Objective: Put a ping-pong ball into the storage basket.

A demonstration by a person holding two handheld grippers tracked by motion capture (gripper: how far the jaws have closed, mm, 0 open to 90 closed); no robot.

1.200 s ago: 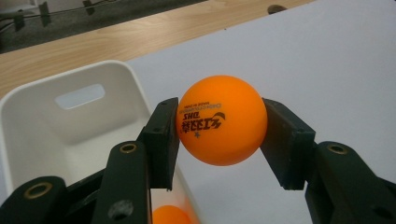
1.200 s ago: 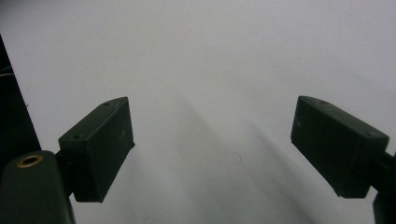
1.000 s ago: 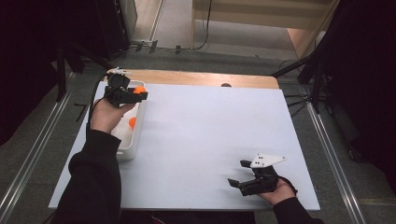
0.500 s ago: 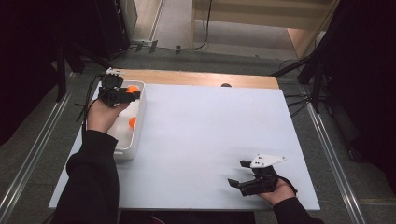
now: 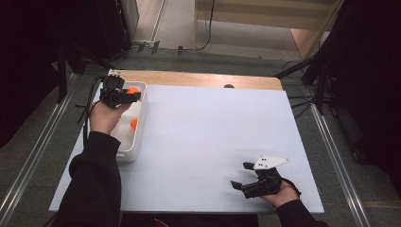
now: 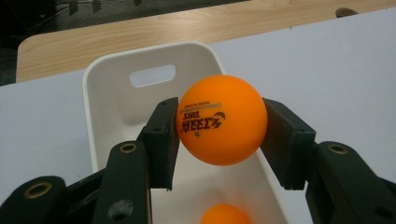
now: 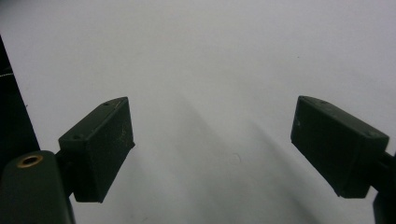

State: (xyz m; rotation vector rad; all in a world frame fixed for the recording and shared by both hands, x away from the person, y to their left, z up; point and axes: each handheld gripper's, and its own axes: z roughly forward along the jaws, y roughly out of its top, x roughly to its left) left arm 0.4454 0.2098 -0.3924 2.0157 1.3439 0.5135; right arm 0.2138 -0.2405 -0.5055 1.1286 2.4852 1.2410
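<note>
**Left gripper holds orange ball over the bin**

The left gripper (image 6: 219, 123) has its jaws clamped on an orange ball (image 6: 221, 119), one pad pressing each side. The ball's black printing reads upside down in the left gripper view. Ball and gripper hang above the far end of a white bin (image 6: 107, 79), near the handle slot (image 6: 152, 75) in its end wall. A second ball (image 6: 224, 214) lies on the bin floor, at 6 o'clock from the held one.

In the high view the left gripper (image 5: 124, 96) sits at about 10 o'clock on the table (image 5: 213, 127), over the bin (image 5: 140, 126), which runs along the table's left edge. The second ball (image 5: 134, 124) shows inside it.

The right gripper (image 5: 243, 176) rests at about 5 o'clock, well apart from the bin. Its jaws stand wide open with nothing between them, over the bare white tabletop (image 7: 210, 70).
</note>
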